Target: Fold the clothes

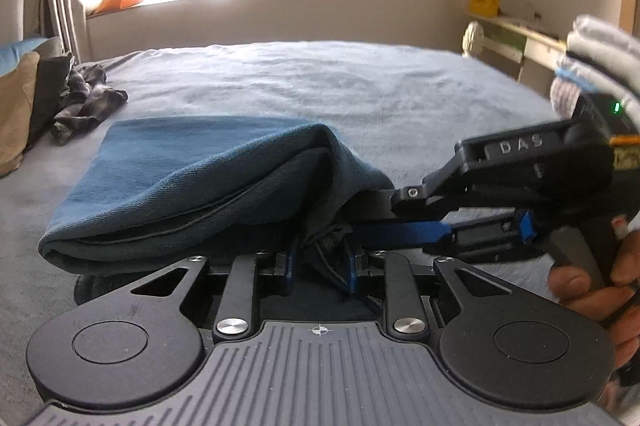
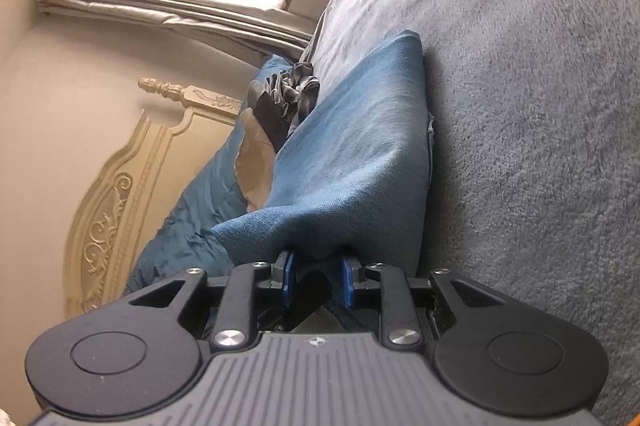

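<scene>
Left gripper [image 1: 320,262] clamped on near edge of blue garment [image 1: 192,185]; right gripper [image 2: 318,272] pinching same edge just beside, entering from right. Garment part-folded on grey bedspread [image 1: 400,93], long axis running away leftward from both grippers.

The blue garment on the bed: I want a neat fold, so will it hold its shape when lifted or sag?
The blue garment will probably sag: between the left gripper and the right gripper it already droops in soft curves. Its doubled, thick-looking weave suggests some weight. On the fuzzy bed cover it would likely drag, not slide.
</scene>
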Motion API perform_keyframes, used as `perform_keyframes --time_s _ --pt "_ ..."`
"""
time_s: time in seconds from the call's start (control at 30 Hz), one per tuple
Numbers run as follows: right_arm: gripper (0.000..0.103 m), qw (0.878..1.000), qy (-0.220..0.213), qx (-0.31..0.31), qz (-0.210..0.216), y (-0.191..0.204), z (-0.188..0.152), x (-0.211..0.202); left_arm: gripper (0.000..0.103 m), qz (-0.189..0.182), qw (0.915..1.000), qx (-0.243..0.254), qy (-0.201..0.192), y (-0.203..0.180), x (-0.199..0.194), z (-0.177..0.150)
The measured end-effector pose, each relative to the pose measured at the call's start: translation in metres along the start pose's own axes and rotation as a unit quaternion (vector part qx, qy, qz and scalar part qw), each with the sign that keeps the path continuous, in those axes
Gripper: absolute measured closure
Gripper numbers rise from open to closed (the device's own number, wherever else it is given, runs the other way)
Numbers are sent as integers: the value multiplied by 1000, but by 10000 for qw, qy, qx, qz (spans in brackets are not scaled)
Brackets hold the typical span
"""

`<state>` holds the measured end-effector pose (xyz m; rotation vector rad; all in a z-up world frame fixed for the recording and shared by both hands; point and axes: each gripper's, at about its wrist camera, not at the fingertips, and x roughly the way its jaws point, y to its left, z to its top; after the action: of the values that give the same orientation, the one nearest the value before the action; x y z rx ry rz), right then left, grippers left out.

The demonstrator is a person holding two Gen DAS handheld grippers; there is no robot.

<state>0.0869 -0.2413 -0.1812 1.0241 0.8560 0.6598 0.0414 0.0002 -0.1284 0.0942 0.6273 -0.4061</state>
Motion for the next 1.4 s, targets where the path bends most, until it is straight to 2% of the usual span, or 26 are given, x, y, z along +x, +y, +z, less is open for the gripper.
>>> perform_keyframes --time_s 0.1,0.2,0.33,0.43,0.53,0.63,0.7,0.8,0.87,1.0,1.27,1.4 --pt "77 9994 117 -237 -206 1 -1 2 80 66 9999 132 62 -2 7 -7" --pt "77 9954 280 -806 -430 16 1 -6 79 79 9998 163 26 -1 5 -7" --pt "75 9748 321 -2123 -610 57 12 -31 78 140 9997 187 -1 -3 3 -8" --pt "71 9630 239 -2602 -652 79 26 -35 78 172 9997 188 -20 -4 3 -9" --pt "71 9628 313 -2605 -652 88 45 -13 78 234 9993 293 -40 -7 3 -11" --pt "71 9631 748 -2525 -549 88 58 22 78 318 9984 453 -81 -11 3 -13" --pt "72 9543 1270 -2612 -700 86 58 50 78 348 9980 524 -111 -12 3 -15" --pt "74 9351 1808 -2902 -935 78 42 66 77 314 9979 561 -104 -11 4 -18" --pt "74 9308 1837 -3034 -880 77 36 58 77 277 9979 578 -137 -9 3 -20" --pt "74 9321 1855 -3010 -792 77 36 47 77 202 9979 601 -163 -7 1 -20" --pt "74 9098 1947 -3575 -805 74 21 39 77 221 9976 647 -101 -7 -1 -25" --pt "76 8977 1936 -3859 -881 73 15 38 78 464 9966 677 88 -3 -10 -28"
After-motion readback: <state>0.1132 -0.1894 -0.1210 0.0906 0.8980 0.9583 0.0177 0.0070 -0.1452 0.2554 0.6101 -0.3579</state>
